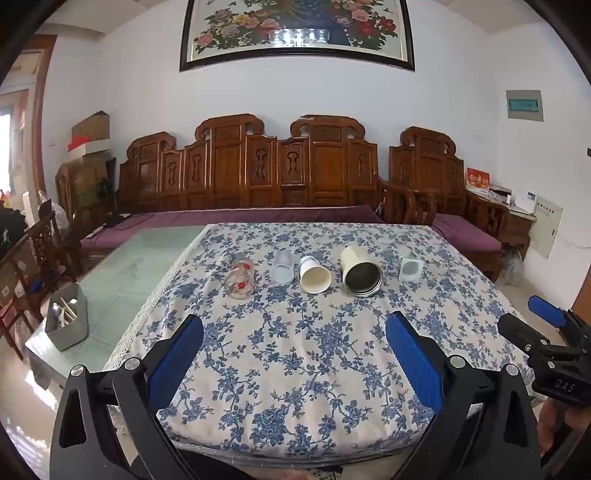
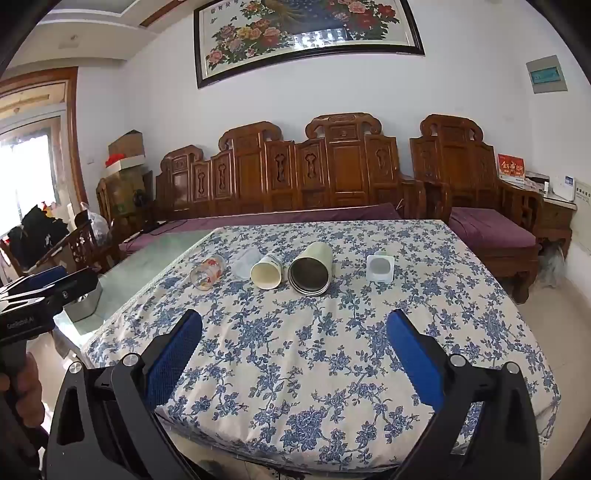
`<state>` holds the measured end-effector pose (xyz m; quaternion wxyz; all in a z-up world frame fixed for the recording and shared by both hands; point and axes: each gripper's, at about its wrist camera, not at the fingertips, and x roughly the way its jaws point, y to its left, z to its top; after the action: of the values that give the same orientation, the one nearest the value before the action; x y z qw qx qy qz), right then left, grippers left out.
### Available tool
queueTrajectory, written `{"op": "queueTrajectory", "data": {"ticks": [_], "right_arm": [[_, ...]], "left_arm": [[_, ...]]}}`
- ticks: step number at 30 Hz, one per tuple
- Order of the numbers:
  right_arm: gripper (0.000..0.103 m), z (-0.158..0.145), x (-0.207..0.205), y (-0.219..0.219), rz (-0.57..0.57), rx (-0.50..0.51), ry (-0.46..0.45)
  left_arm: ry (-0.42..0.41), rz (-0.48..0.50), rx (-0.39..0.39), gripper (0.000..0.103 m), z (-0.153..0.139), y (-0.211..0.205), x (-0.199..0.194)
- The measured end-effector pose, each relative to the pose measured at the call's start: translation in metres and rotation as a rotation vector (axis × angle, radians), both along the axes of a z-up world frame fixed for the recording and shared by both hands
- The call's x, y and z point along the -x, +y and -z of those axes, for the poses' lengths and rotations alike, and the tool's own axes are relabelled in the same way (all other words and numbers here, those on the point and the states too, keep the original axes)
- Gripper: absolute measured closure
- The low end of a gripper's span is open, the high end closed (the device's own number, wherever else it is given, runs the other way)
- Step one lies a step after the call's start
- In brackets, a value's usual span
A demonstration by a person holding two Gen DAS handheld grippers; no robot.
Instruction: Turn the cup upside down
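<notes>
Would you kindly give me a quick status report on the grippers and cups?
Left gripper open, empty. Right gripper open, empty. Five cups on their sides in a row on tablecloth, paper cup mid-row, untouched. Nothing in the way.

A home living room. A carved wooden sofa (image 1: pixel 258 166) with purple cushions stands against the white wall; above it hangs a framed flower painting (image 1: pixel 295 29). In front of the sofa is the worktop (image 1: pixel 295 350), spread with a blue-flowered cloth. Beside the sofa's right end stands a matching armchair (image 2: pixel 480 192).
</notes>
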<state>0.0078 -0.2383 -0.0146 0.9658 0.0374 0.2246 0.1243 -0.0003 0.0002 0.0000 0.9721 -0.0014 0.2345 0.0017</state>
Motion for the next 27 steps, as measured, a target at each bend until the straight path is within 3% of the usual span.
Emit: {"op": "queueTrajectory", "data": {"ticks": [5, 27], "right_arm": [[0.002, 0.001, -0.001, 0.000, 0.001, -0.002, 0.004], [0.002, -0.003, -0.002, -0.003, -0.001, -0.005, 0.002]], "left_arm": [[0.029, 0.011, 0.005, 0.008, 0.003, 0.005, -0.006], [0.005, 0.008, -0.003, 0.008, -0.002, -0.002, -0.001]]}}
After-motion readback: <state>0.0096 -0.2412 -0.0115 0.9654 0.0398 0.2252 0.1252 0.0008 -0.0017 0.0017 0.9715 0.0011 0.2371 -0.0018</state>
